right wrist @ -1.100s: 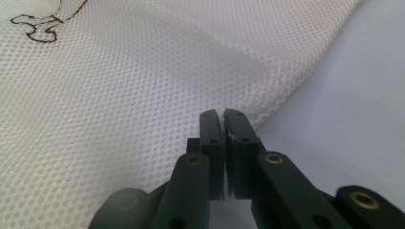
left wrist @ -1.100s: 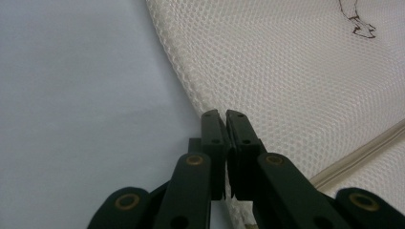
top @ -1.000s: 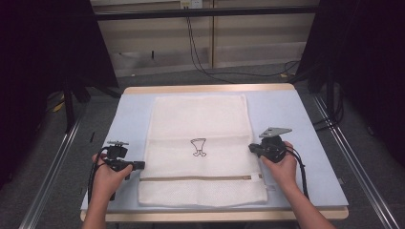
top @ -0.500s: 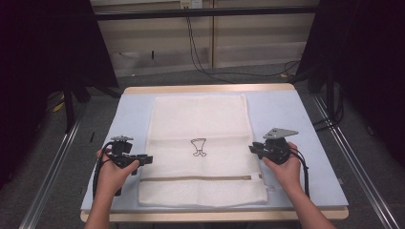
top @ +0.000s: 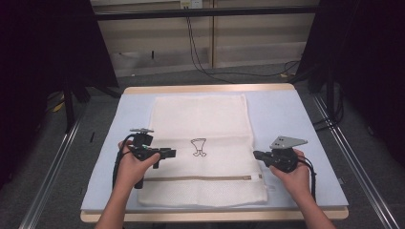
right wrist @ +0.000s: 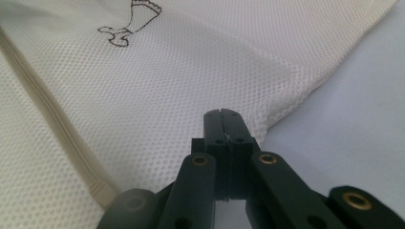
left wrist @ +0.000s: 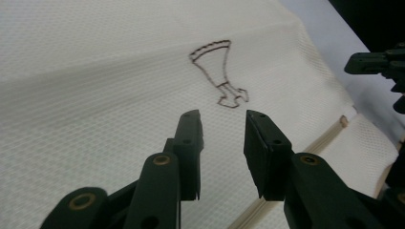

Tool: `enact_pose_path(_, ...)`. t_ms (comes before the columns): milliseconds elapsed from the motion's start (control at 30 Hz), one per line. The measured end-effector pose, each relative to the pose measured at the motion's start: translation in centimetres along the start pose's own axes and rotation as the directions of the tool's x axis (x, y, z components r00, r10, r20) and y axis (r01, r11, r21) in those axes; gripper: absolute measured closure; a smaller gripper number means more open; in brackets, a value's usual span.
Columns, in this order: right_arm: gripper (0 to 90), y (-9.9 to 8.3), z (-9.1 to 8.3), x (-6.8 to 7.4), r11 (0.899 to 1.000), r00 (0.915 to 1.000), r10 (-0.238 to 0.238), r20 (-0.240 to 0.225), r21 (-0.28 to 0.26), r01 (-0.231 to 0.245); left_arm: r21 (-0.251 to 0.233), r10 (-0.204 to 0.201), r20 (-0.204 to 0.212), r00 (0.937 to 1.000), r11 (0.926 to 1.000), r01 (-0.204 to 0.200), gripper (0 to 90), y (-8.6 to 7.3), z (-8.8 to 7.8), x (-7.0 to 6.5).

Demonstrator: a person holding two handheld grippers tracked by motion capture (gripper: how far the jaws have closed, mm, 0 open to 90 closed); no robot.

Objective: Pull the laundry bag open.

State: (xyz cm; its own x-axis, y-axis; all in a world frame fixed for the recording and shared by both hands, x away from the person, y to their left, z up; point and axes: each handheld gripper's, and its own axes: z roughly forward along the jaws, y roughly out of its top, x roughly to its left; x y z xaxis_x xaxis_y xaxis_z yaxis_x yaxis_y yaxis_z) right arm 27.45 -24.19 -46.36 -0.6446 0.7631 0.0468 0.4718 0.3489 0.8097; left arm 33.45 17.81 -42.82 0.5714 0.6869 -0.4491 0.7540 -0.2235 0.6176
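Hovering left tongs (left wrist: 222,126) parted over mesh bag (left wrist: 95,95), right tongs (right wrist: 223,125) closed, empty.

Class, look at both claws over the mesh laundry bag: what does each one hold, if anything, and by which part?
Nothing is held. The left claw stands open above the mesh laundry bag; the right claw is shut at the bag's edge, with no mesh between its jaws.

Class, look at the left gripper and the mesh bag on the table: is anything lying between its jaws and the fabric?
Nothing visible does. The left gripper hangs with open jaws over bare weave of the mesh bag, near its stitched emblem.
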Motion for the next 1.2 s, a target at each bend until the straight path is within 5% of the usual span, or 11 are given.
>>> enact_pose_path(367,90.0,-1.1,-0.8,1.5,0.999,0.9978,-0.052,-0.042,0.013,0.052,0.080,-0.007,0.107,0.9942,0.9968,-0.002,68.0,0.5,5.2,-4.9)
enact_pose_path(467,90.0,-1.2,-0.7,1.9,0.998,0.9966,-0.059,-0.057,0.024,0.061,0.118,-0.018,0.169,0.9854,0.9930,-0.002,68.0,0.5,6.8,-6.6)
enact_pose_path(767,90.0,-2.5,-1.6,2.6,0.996,0.9958,-0.069,-0.060,0.059,0.073,0.219,-0.077,0.248,0.9657,0.9754,0.021,71.3,0.0,11.9,-10.8)
enact_pose_path(933,90.0,-2.7,-1.9,2.3,0.998,0.9973,-0.043,-0.060,0.052,0.046,0.253,-0.108,0.240,0.9648,0.9664,0.045,72.9,-0.3,13.6,-11.9)
enact_pose_path(1100,90.0,-3.1,-1.5,2.4,0.996,0.9965,-0.051,-0.067,0.068,0.055,0.300,-0.168,0.222,0.9604,0.9491,0.097,73.4,-0.9,15.0,-12.7)
enact_pose_path(1200,90.0,-3.3,-1.3,2.5,0.996,0.9961,-0.056,-0.068,0.067,0.061,0.292,-0.158,0.209,0.9651,0.9518,0.093,73.6,-1.1,15.3,-13.0)
